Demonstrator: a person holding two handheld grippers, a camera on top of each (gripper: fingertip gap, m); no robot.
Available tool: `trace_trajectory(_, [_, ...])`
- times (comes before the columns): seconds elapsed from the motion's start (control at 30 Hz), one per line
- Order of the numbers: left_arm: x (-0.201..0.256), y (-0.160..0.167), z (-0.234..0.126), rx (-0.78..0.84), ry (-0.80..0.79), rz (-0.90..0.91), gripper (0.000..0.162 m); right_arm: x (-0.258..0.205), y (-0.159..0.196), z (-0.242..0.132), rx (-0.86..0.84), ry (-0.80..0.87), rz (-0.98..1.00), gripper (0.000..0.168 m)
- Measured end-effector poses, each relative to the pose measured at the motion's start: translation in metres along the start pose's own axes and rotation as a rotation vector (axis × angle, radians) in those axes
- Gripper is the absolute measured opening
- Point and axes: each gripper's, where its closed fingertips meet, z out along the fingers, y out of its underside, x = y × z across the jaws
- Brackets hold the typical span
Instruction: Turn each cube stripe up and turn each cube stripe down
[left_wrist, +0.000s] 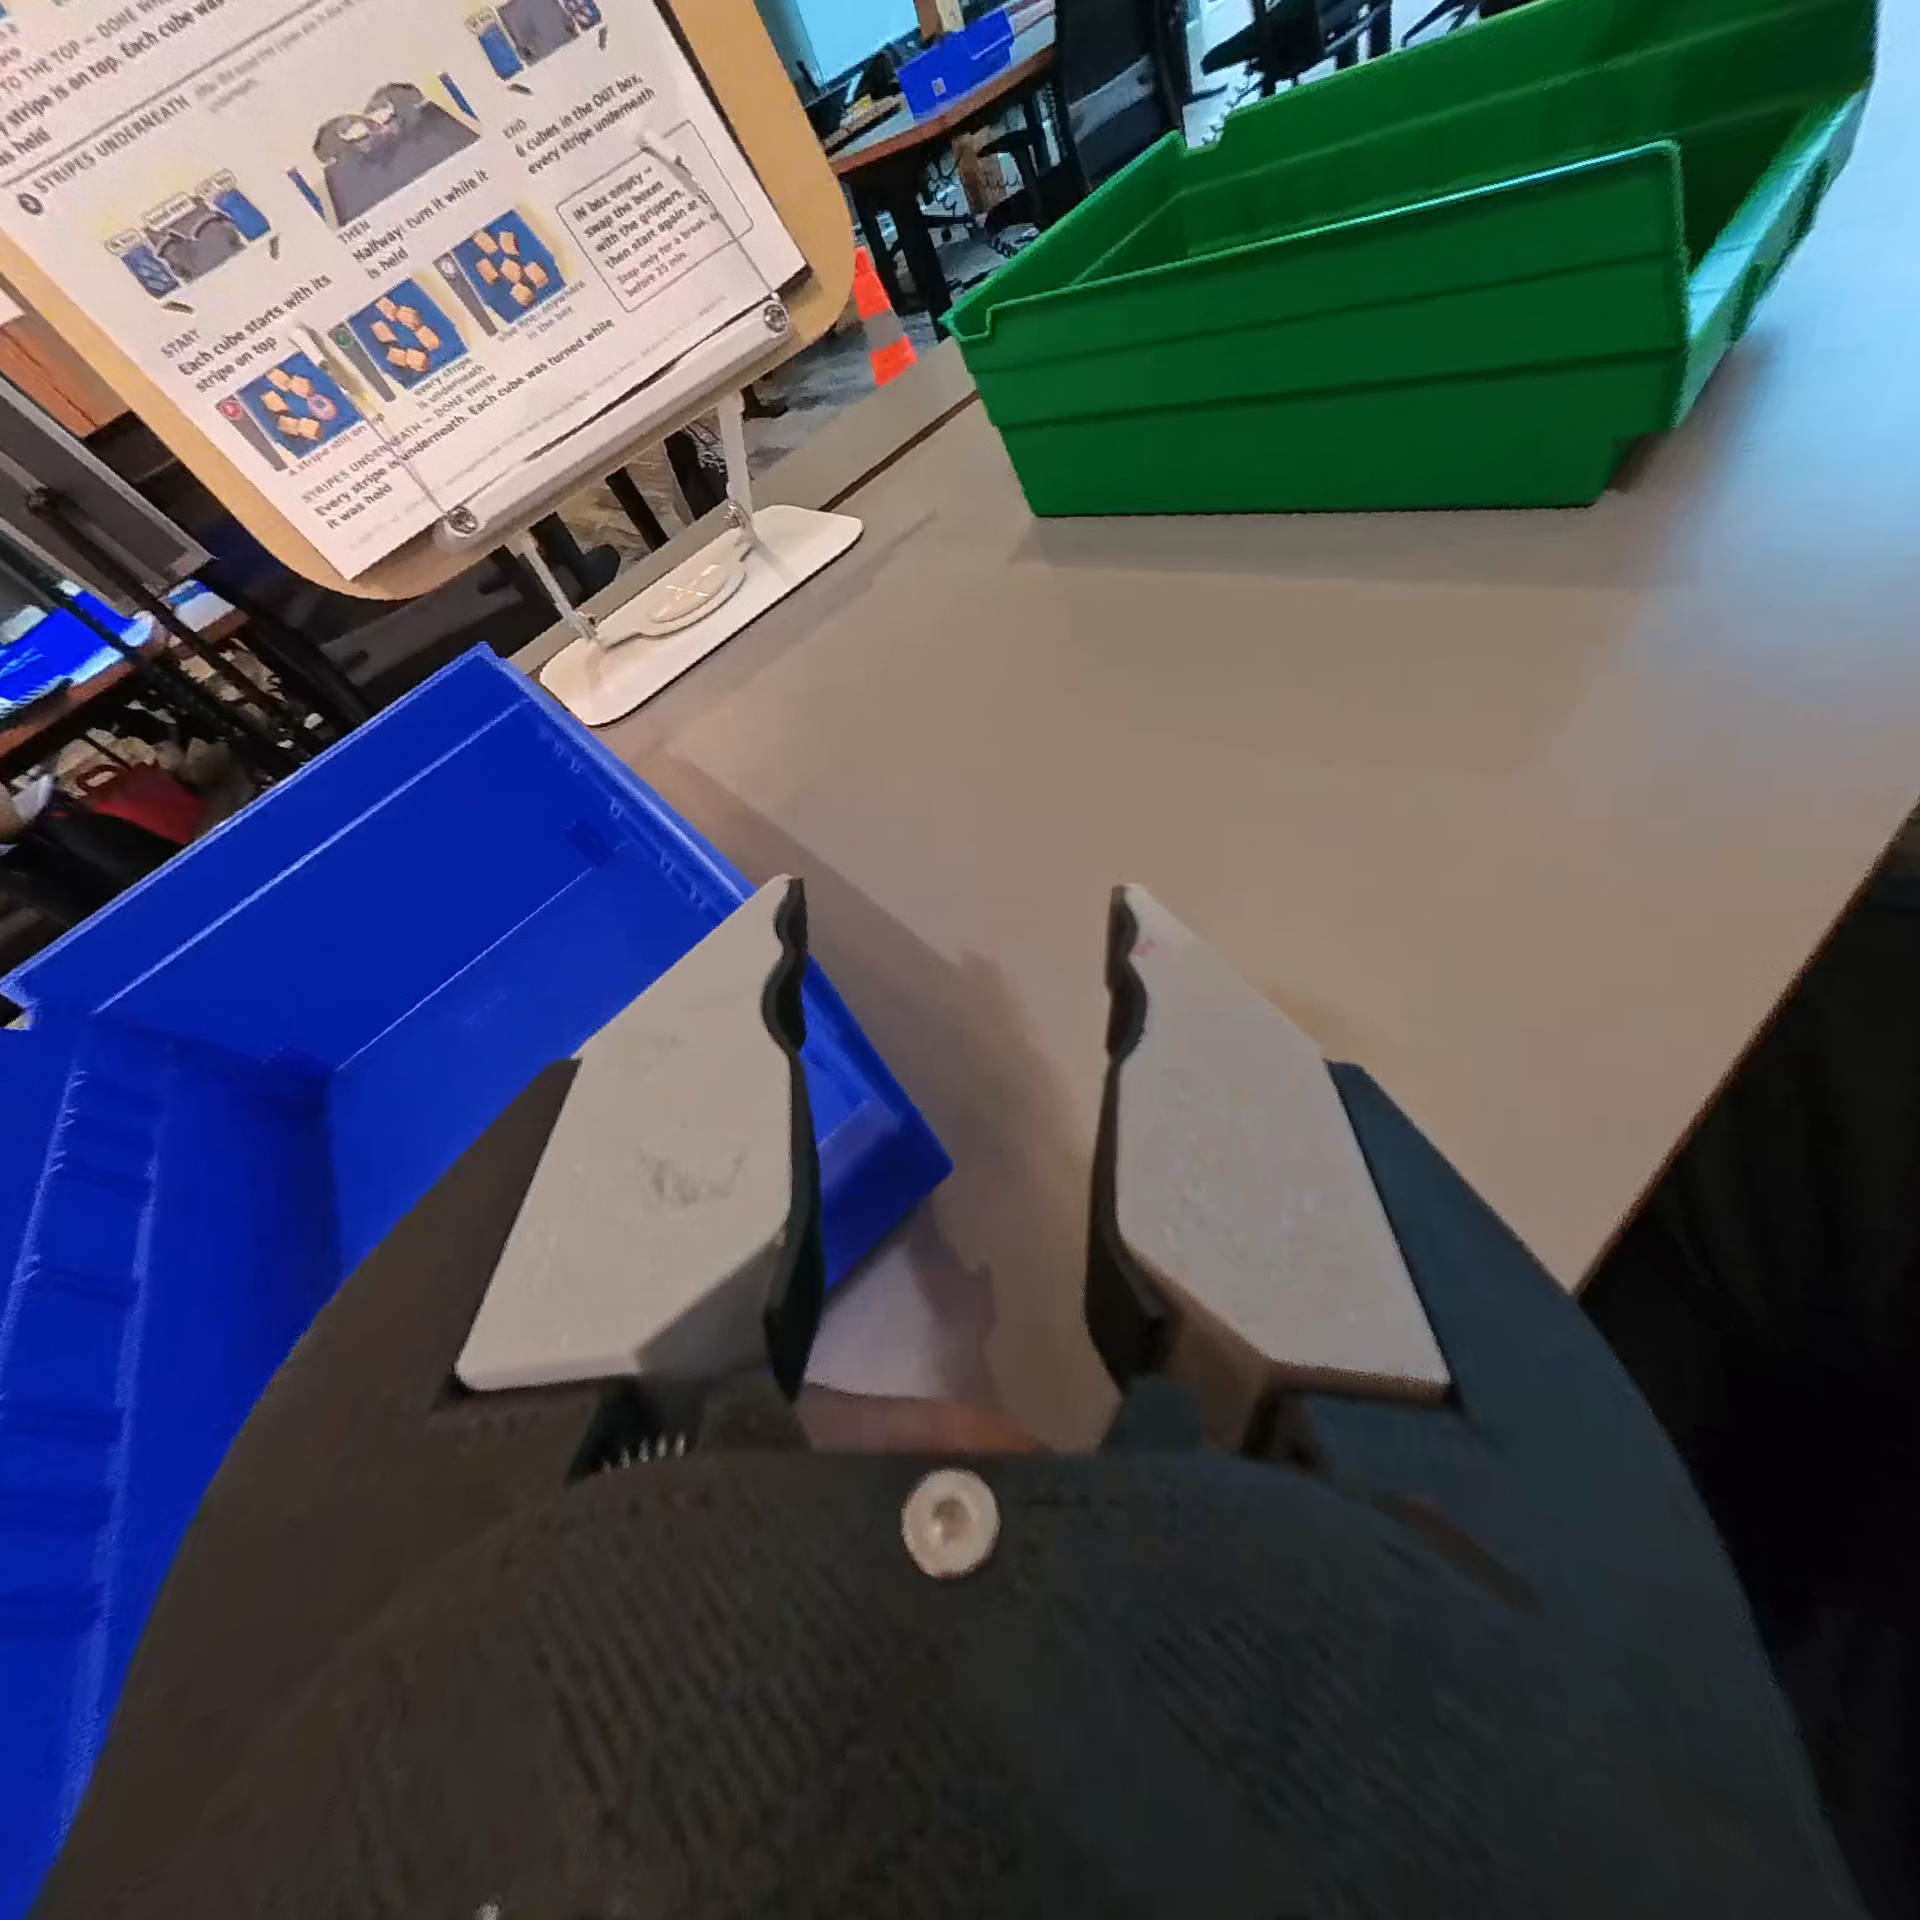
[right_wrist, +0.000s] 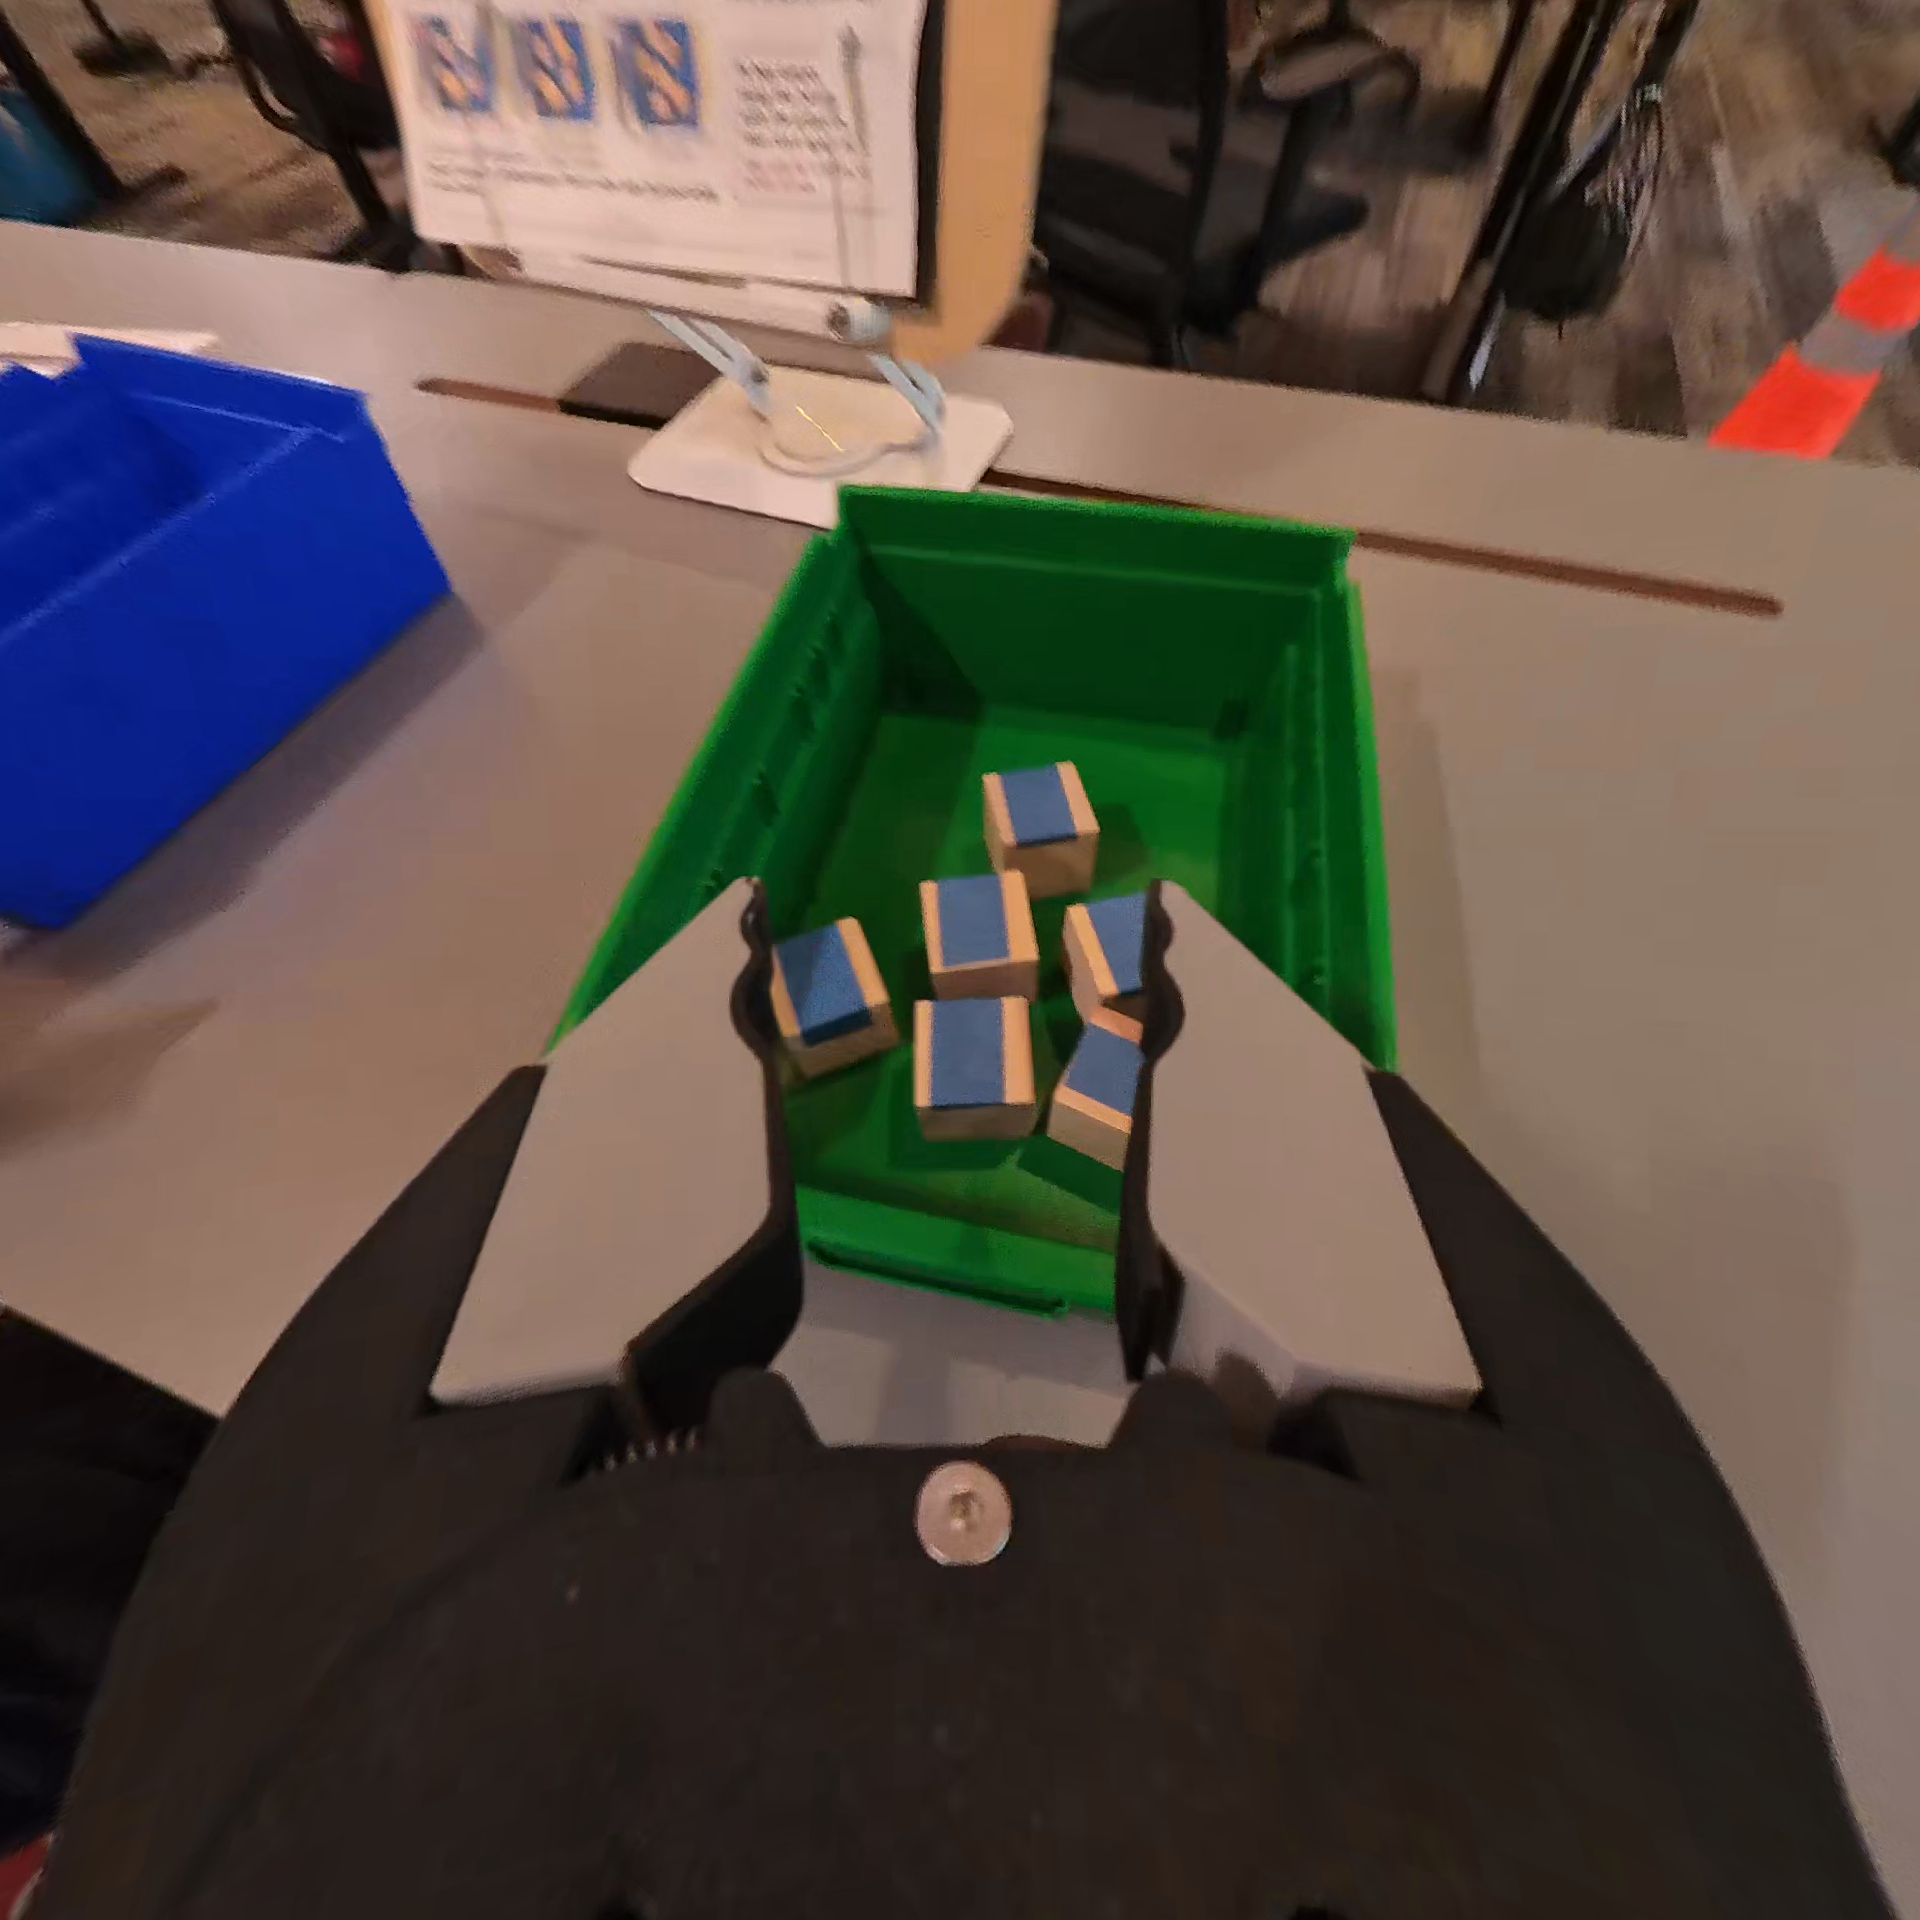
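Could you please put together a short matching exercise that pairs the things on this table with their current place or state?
Things:
1. green bin
2. blue bin
3. right gripper
4. white stand

States:
A. shows no cubes inside
B. open, above the cubes
C. behind the green bin, carrying an instruction sheet
D. holds six wooden cubes, blue stripes up

Pairs: 1-D, 2-A, 3-B, 4-C
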Motion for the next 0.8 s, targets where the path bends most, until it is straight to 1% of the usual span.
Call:
trace_trajectory(0.07, [-0.007,0.0,0.0,-0.004,-0.052,0.006,0.045,-0.018,-0.007,-0.006,0.025,-0.025,-0.041,0.082])
trace_trajectory(0.1, [-0.011,0.0,0.0,-0.005,-0.078,-0.004,0.052,-0.028,-0.008,-0.008,0.025,-0.038,-0.067,0.085])
trace_trajectory(0.13, [-0.014,-0.001,-0.001,-0.006,-0.102,-0.022,0.069,-0.036,-0.008,-0.008,0.021,-0.047,-0.092,0.087])
trace_trajectory(0.17, [-0.016,-0.002,-0.001,-0.004,-0.121,-0.037,0.075,-0.043,-0.008,-0.008,0.017,-0.046,-0.117,0.088])
trace_trajectory(0.27, [-0.016,-0.004,-0.001,-0.003,-0.132,-0.049,0.073,-0.056,-0.012,-0.008,0.034,-0.026,-0.165,0.088])
trace_trajectory(0.4, [-0.022,0.004,0.002,-0.035,-0.18,-0.05,0.073,-0.072,-0.008,-0.003,0.011,-0.034,-0.201,0.088])
trace_trajectory(0.53, [-0.021,0.012,0.007,-0.052,-0.19,-0.049,0.073,-0.076,-0.003,-0.001,-0.011,-0.007,-0.232,0.087])
trace_trajectory(0.8, [-0.023,0.023,0.014,-0.082,-0.197,-0.054,0.072,-0.086,0.003,0.001,-0.028,-0.025,-0.249,0.087])
